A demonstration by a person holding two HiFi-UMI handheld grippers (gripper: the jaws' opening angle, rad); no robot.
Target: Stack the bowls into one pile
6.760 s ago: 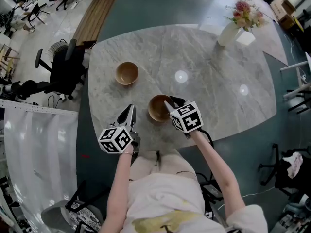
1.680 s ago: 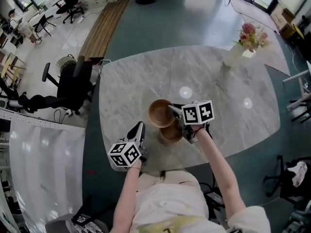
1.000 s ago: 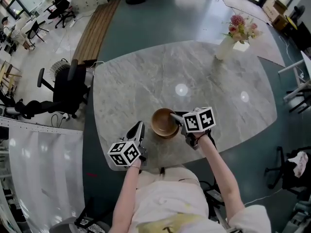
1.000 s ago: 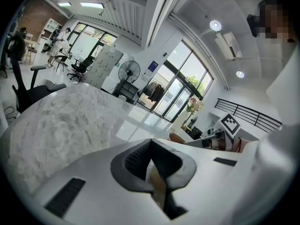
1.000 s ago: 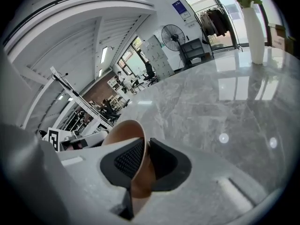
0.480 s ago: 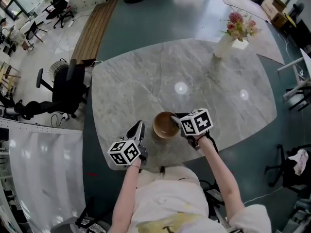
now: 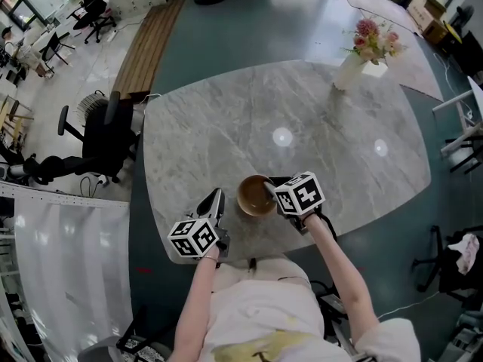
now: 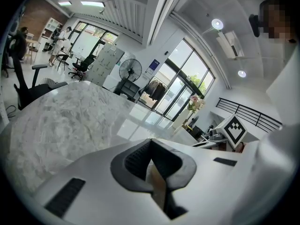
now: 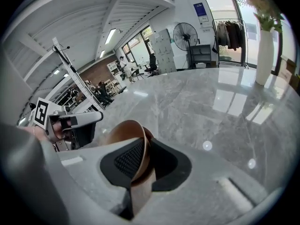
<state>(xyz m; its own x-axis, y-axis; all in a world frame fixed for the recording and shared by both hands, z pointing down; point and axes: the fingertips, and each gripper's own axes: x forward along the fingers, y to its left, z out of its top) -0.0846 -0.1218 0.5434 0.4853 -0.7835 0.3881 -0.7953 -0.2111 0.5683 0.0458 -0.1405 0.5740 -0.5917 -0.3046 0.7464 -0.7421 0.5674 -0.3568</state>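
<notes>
Two fingers (image 9: 125,162) of the right gripper (image 7: 270,189) pinch the right rim of a brown bowl (image 7: 253,196), which sits close to the near edge of the marble worktop (image 7: 226,127). It seems nested in a second bowl, little of which shows. Just left of it, the left gripper (image 7: 215,197) points across the worktop, its fingers pressed together on nothing. A vase of flowers (image 7: 353,65) stands far right.
</notes>
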